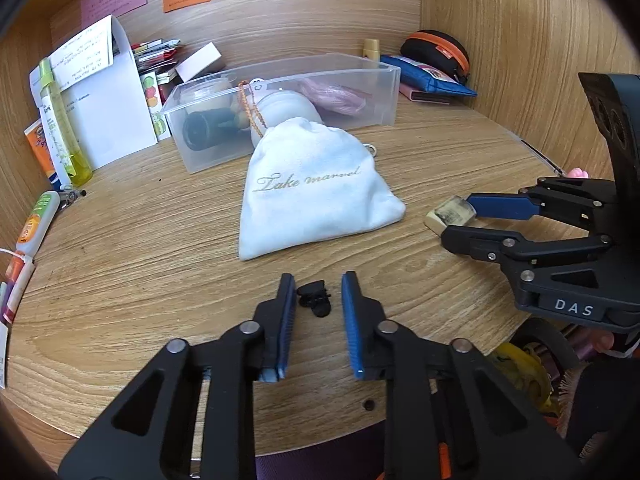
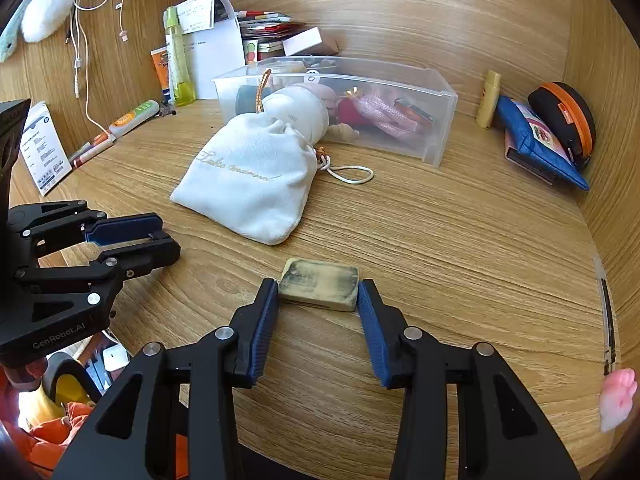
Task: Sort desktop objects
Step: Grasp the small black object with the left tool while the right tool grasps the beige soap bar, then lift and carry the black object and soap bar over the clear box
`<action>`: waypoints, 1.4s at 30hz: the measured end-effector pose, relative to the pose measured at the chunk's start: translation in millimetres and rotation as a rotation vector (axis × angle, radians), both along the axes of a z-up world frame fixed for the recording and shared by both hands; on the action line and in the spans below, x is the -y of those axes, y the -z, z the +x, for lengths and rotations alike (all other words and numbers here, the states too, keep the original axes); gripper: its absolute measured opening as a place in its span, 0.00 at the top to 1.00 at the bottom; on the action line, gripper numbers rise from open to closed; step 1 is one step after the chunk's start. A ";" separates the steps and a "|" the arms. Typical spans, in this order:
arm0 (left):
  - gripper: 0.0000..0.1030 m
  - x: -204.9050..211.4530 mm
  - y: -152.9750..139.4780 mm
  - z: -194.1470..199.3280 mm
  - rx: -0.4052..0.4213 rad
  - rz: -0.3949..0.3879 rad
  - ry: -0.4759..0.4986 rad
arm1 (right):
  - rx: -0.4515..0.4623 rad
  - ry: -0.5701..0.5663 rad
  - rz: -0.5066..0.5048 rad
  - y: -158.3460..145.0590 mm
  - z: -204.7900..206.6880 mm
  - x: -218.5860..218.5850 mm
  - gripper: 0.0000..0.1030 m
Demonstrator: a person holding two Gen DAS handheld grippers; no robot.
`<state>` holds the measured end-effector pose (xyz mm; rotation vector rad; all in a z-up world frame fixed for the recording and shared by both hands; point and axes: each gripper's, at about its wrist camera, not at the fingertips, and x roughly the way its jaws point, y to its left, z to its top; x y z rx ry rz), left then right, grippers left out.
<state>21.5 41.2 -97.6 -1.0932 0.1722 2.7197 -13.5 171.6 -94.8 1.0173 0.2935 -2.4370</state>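
The right gripper (image 2: 318,292) is narrowed around a worn, smudged eraser (image 2: 319,285) on the wooden desk (image 2: 460,248); both blue pads touch its short ends, so it looks gripped, probably ready for lifting. The left gripper (image 1: 318,292) frames a small black clip (image 1: 314,299) lying on the desk. In the left wrist view a gap shows on each side of the clip, so the pads are not pressing it; I judge this gripper open around it, not holding.

Behind them sits a clear plastic bin (image 1: 394,92) already holding mixed items, likely the sorting destination. In front of the bin, touching it, rests a white drawstring pouch (image 1: 316,188), apart from both grippers.
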 end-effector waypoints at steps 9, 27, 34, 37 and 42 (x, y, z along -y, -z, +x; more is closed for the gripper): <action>0.84 3.8 0.0 0.0 -0.008 -0.002 -0.048 | 0.012 0.010 -0.030 -0.2 -1.8 -3.2 0.64; 0.84 27.1 -31.3 -21.2 -0.078 0.020 -0.089 | -0.031 0.025 -0.057 -28.2 -15.5 -6.7 0.64; 0.84 32.9 -48.8 -45.0 -0.109 0.023 -0.089 | -0.083 0.014 -0.063 -53.4 -34.4 -3.3 0.64; 0.84 35.9 -55.5 -56.2 -0.121 0.021 -0.092 | -0.104 0.011 -0.068 -63.7 -44.1 -1.5 0.64; 0.84 42.1 -64.9 -75.7 -0.132 0.018 -0.096 | -0.123 0.011 -0.078 -76.1 -61.6 3.1 0.64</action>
